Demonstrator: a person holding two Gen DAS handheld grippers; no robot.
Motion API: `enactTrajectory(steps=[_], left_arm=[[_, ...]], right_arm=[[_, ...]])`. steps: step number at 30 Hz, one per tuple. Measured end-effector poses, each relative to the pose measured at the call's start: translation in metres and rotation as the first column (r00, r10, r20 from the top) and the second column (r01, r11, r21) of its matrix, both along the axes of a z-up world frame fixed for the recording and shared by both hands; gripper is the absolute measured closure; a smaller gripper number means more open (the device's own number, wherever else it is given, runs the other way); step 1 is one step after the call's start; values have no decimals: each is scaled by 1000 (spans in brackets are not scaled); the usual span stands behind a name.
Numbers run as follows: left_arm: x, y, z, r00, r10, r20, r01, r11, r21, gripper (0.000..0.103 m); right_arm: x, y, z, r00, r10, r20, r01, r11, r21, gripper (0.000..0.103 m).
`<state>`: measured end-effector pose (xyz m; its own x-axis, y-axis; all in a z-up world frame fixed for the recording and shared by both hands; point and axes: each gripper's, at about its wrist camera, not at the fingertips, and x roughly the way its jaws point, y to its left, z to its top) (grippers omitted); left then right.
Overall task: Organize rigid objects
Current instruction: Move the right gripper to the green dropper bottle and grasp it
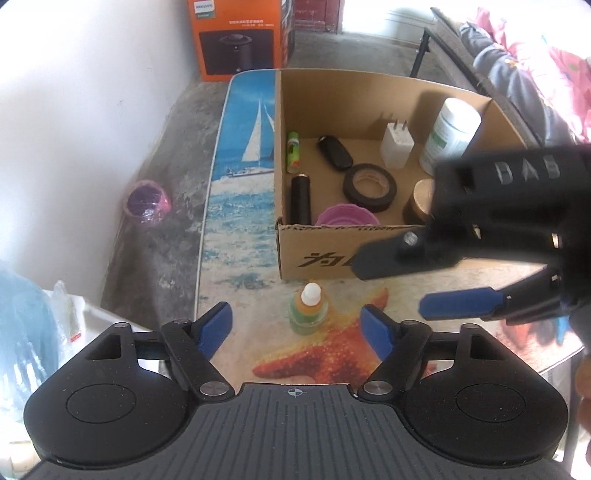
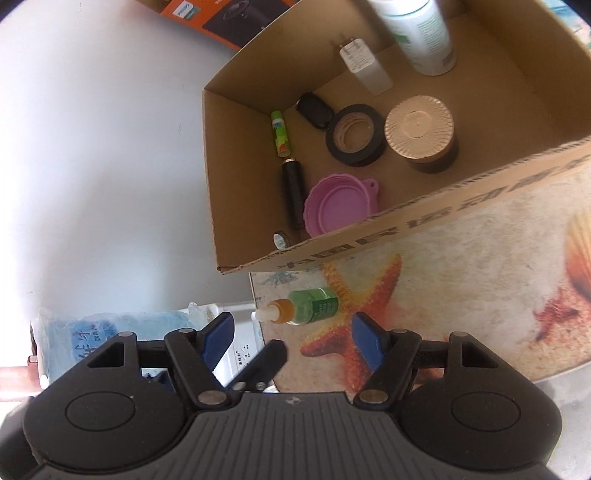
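A small green bottle (image 1: 308, 314) with an orange neck and white tip sits on the beach-print table just in front of an open cardboard box (image 1: 332, 245). My left gripper (image 1: 295, 319) is open, its blue pads either side of the bottle and apart from it. From the right, my right gripper (image 1: 400, 290) reaches in, open and empty, fingers near the box's front wall. In the right wrist view the bottle (image 2: 310, 306) lies just ahead of the open right gripper (image 2: 291, 330), and a finger of the left gripper (image 2: 267, 356) shows below.
The box (image 2: 406, 229) holds a white bottle (image 2: 421, 33), a white charger (image 2: 364, 64), a black tape roll (image 2: 354, 134), a gold-lidded jar (image 2: 419, 125), a pink lid (image 2: 340, 203), a black cylinder (image 2: 293, 192), a green tube (image 2: 280, 133) and a black fob (image 2: 314, 109). The table edge (image 2: 255, 295) is close to the bottle's left.
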<state>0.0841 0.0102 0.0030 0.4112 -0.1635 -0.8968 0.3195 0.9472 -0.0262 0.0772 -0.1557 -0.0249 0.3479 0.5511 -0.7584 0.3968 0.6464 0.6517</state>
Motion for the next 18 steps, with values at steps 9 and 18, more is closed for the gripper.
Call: enactTrajectory(steps=[9,18], left_arm=[[5,-4,-40,997,-75,2,75,997,3,46],[8,-4,-52,998,-66,13,67,997,-34,63]], right_arm=[[25,22,-16,998,47,-35,-47,999,5,36],[32,37,-25,990,125,-70,-130,990,-60,44]])
